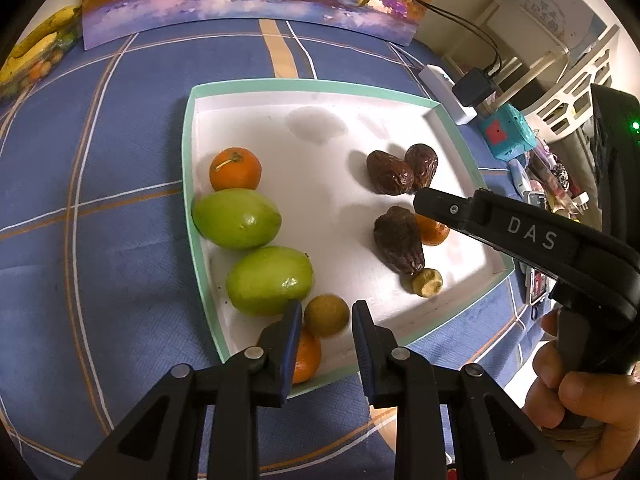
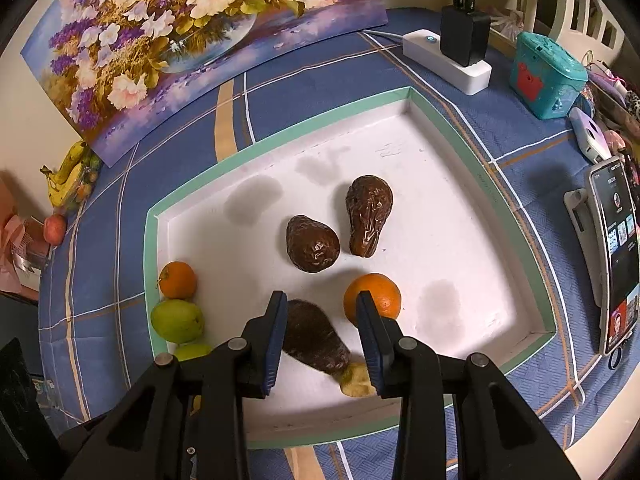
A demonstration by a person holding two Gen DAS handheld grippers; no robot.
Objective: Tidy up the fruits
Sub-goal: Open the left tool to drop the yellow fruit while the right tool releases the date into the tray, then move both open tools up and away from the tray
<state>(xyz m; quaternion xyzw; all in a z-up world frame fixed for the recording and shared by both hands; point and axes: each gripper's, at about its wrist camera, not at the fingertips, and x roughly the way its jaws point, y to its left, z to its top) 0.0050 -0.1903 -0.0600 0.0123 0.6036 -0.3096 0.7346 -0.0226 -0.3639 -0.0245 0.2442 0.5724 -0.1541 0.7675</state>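
A shallow white tray with a green rim (image 1: pixel 191 168) sat on the desk (image 1: pixel 100 200), which was covered in a blue checked cloth. Along the tray's left wall lay an orange (image 1: pixel 235 169), then two green fruits (image 1: pixel 236 219) (image 1: pixel 269 281) touching one another in a row. The left claw (image 1: pixel 326 316) was spread wide over the tray's near corner, a small brownish-green round fruit (image 1: pixel 326 315) sitting between its fingers without being pinched, and another orange (image 1: pixel 306 356) partly hidden just beneath the left finger.

The right claw (image 2: pixel 322 312) was also spread, hovering over a wrinkled dark brown fruit (image 2: pixel 316 340) that lay between its fingers; whether they touched it I could not tell. A third orange (image 2: pixel 372 294) rested just beside the right finger, and a small yellowish piece (image 2: pixel 356 378) lay at the brown fruit's narrow end. Two more brown fruits (image 2: pixel 313 249) (image 2: pixel 368 214) sat close together nearer the tray's middle. A flower painting (image 2: pixel 160 40) leaned at the desk's far edge.
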